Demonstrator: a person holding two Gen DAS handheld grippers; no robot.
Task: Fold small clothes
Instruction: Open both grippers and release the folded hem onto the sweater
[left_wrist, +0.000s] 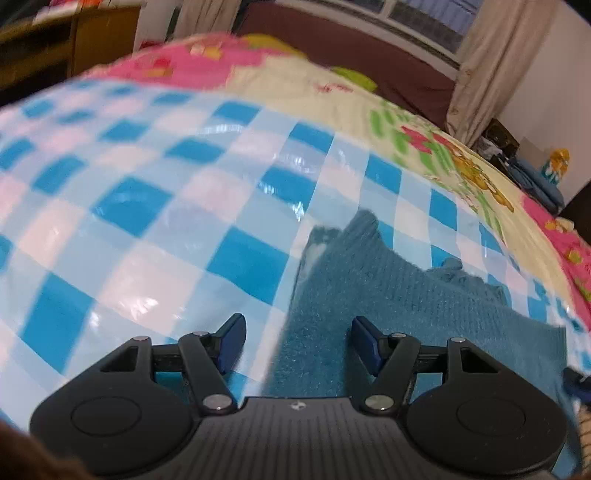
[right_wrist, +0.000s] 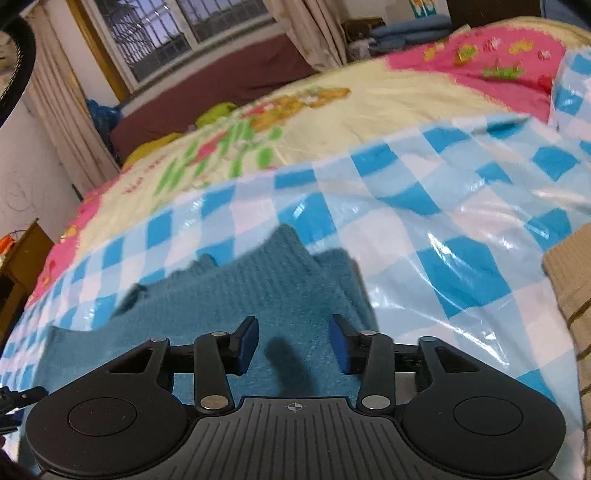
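Note:
A teal knitted garment (left_wrist: 388, 295) lies flat on a blue-and-white checked plastic sheet (left_wrist: 147, 206) spread over a bed. My left gripper (left_wrist: 298, 341) is open and empty, hovering over the garment's left edge. In the right wrist view the same teal garment (right_wrist: 258, 291) lies below my right gripper (right_wrist: 293, 341), which is open and empty above the garment's right part. The tip of the other gripper (right_wrist: 22, 397) shows at the far left edge of that view.
A cartoon-print quilt (right_wrist: 332, 107) in cream and pink covers the bed beyond the checked sheet (right_wrist: 461, 229). A beige striped cloth (right_wrist: 572, 295) lies at the right edge. A window with curtains (right_wrist: 166, 33) and a wooden cabinet (left_wrist: 74, 40) stand behind the bed.

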